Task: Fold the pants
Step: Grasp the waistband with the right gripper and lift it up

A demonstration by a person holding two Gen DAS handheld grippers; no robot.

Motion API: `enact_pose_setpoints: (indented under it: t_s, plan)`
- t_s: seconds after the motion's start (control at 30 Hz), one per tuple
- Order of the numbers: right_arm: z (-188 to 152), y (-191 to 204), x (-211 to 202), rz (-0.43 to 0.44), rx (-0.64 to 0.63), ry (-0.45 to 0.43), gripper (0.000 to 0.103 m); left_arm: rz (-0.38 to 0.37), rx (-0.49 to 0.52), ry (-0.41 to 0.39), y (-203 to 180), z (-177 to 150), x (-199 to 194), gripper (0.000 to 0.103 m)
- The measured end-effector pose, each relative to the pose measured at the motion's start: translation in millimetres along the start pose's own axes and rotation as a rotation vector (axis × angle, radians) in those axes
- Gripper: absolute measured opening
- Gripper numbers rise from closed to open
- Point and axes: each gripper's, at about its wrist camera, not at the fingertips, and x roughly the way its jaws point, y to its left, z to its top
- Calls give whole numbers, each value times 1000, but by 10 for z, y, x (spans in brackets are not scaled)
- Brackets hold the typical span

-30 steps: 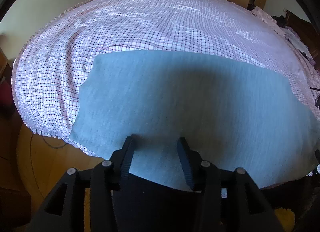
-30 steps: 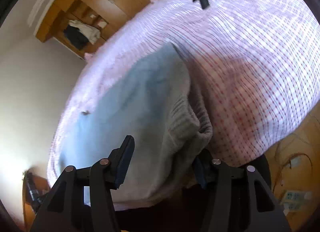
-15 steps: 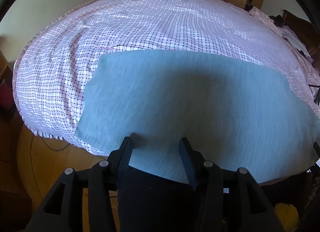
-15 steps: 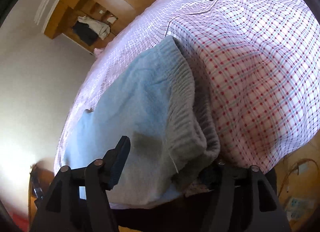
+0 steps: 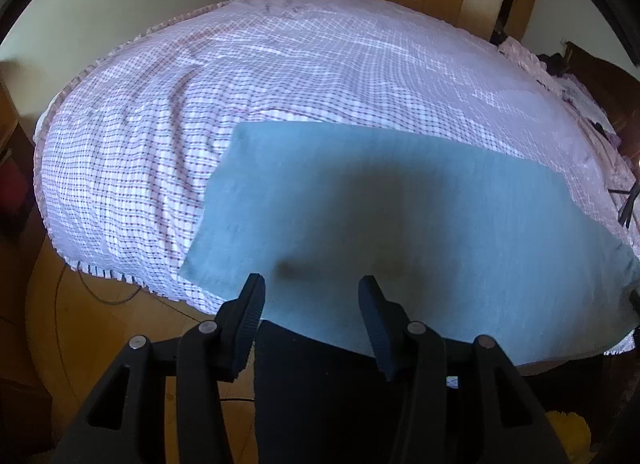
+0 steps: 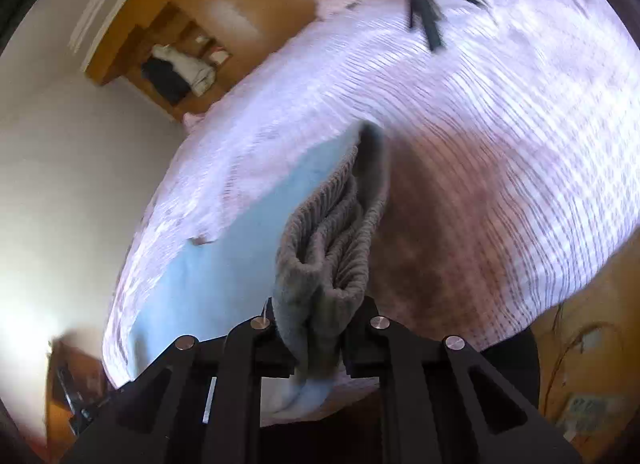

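The light blue pants [image 5: 400, 232] lie flat on the checked bedsheet [image 5: 280, 104] near the bed's front edge, already doubled into a long rectangle, with the ribbed waistband [image 6: 332, 240] at the right end. They look like soft, limp knit fabric: light, not slippery, likely to sag and drag on the sheet if lifted from 1 point only, so the thicker waistband and the opposite leg end seem the soundest places to take hold. The right gripper [image 6: 316, 328] has its 2 fingers pressed in on the bunched waistband, which bulges up between them in several ribbed layers. The left gripper [image 5: 312, 296] hovers over the near edge of the pants toward the leg end, its fingers [image 5: 252, 304] spread wide with nothing between them; whether the tips touch the cloth cannot be told.
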Motion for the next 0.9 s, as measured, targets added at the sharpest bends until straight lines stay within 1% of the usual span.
enact_pose_setpoints:
  t_s: [0.07,0.13,0.2,0.27,0.47,0.73,0.9]
  plan:
    - [37,217,-81,17,-70,-11,8,-4,-20,6,53,-1,7,51]
    - [65,445,-121,53,-123,-10,8,-24,-47,2,114,-5,-5,51]
    - [73,658,-134,68,-181,-8,8,-43,-68,-5,179,-12,-33,51]
    - [76,904,-118,89,-244,3,8,-43,-70,-14,221,-1,-66,51]
    - [10,1438,-17,131,-371,34,8,-44,-86,-43,344,46,-189,51]
    - [-221,2057,91,220,-538,93,8,-48,-92,-62,401,88,-287,51]
    - [-377,2373,209,271,-612,140,8,-50,-97,-62,406,92,-285,51]
